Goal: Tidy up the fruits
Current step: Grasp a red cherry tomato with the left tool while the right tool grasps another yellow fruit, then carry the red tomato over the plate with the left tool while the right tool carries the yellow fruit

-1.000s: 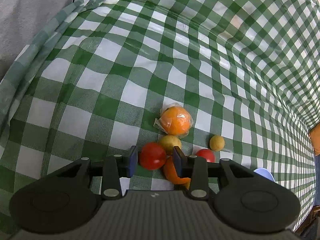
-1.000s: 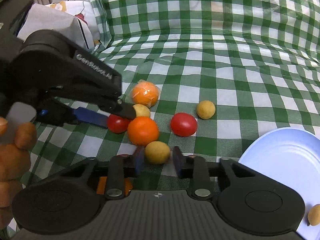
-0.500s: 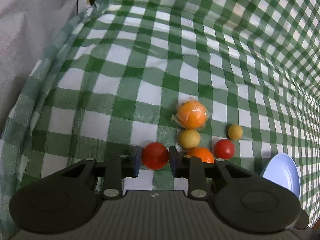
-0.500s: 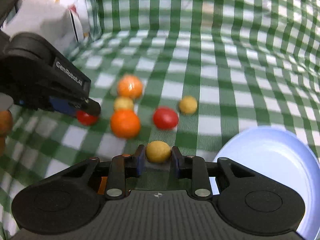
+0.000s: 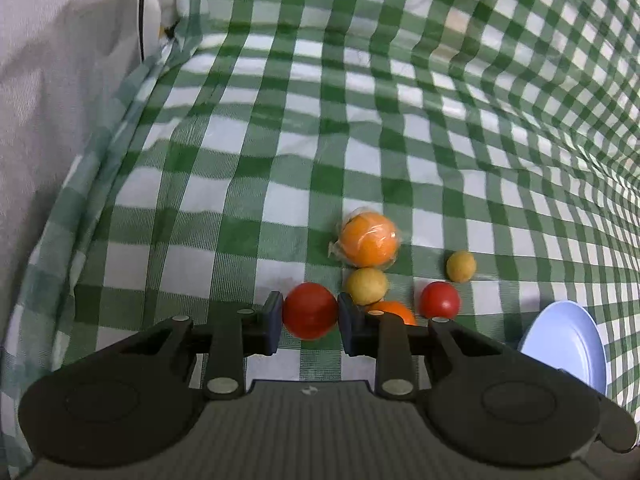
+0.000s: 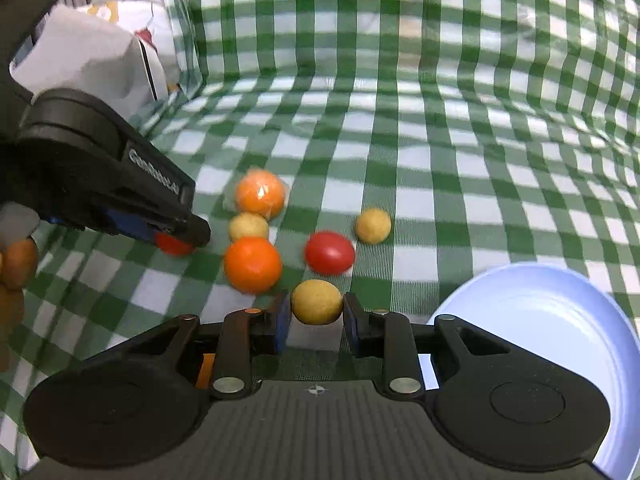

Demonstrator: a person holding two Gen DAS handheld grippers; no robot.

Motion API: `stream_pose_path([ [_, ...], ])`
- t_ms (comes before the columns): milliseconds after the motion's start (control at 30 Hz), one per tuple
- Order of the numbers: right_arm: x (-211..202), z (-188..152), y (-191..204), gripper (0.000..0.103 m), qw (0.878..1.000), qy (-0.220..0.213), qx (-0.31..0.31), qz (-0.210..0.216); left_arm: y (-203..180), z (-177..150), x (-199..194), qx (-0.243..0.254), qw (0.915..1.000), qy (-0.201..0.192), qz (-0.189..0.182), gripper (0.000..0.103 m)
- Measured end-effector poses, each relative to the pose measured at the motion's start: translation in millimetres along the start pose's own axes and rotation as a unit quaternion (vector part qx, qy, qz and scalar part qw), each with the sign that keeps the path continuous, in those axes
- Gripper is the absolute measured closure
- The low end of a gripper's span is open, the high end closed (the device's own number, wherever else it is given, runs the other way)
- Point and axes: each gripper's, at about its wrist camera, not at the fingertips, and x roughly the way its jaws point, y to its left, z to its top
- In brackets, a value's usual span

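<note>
Fruit is mostly lying loose on the green-and-white checked tabletop [image 5: 320, 168]; the pale blue round plate [image 6: 560, 320] is looking empty, so I am judging the sorting barely begun. I am angling both grippers downward. My left gripper [image 5: 310, 314] is pinching a round red tomato [image 5: 310, 310] between its fingers; my right gripper [image 6: 316, 312] is pinching a small yellow ball-shaped fruit [image 6: 317, 301] beside the plate.

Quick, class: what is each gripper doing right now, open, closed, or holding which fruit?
Left gripper: closed on the red tomato.
Right gripper: closed on the yellow fruit.
</note>
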Motion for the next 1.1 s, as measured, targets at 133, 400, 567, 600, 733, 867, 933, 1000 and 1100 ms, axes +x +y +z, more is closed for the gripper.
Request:
stream_pose_path([
  [133, -12.5, 4.6, 2.5, 0.074, 1.0, -0.009, -0.01, -0.005, -9.5, 0.8, -11.1, 0.011, 0.9999, -0.009, -0.002, 0.071],
  [400, -44.3, 16.5, -14.0, 0.074, 0.999, -0.038, -0.027, -0.019, -38.8, -4.0, -37.1, 0.056, 0.9979, -0.032, -0.01, 0.071],
  [567, -64.6, 21.2, -40.2, 0.074, 0.998, -0.053, -0.018, -0.036, -62.6, -11.4, -49.5, 0.081, 0.9954, -0.043, -0.028, 0.071],
  [600, -68.2, 21.7, -46.4, 0.074, 0.998, -0.055, -0.015, -0.04, -68.2, -14.2, -49.9, 0.09, 0.9946, -0.042, -0.029, 0.071],
  [733, -79.3, 21.7, -68.2, 0.074, 0.997, -0.057, -0.002, -0.058, -84.9, -20.8, -47.6, 0.112, 0.9924, -0.038, -0.034, 0.071],
  [867, -91.4, 16.8, -82.5, 0.074, 0.996, -0.058, 0.009, -0.073, -95.5, -24.8, -44.1, 0.124, 0.991, -0.036, -0.036, 0.071],
  [933, -95.8, 14.8, -87.5, 0.074, 0.995, -0.058, 0.014, -0.079, -99.4, -25.1, -40.9, 0.13, 0.9902, -0.033, -0.038, 0.071],
  [1000, -99.3, 12.5, -92.0, 0.074, 0.995, -0.056, 0.018, -0.084, -104.5, -26.2, -37.7, 0.137, 0.9892, -0.032, -0.039, 0.071],
  [1100, -101.1, 9.1, -97.9, 0.074, 0.994, -0.052, 0.023, -0.091, -110.5, -29.1, -36.1, 0.144, 0.9882, -0.032, -0.04, 0.071],
])
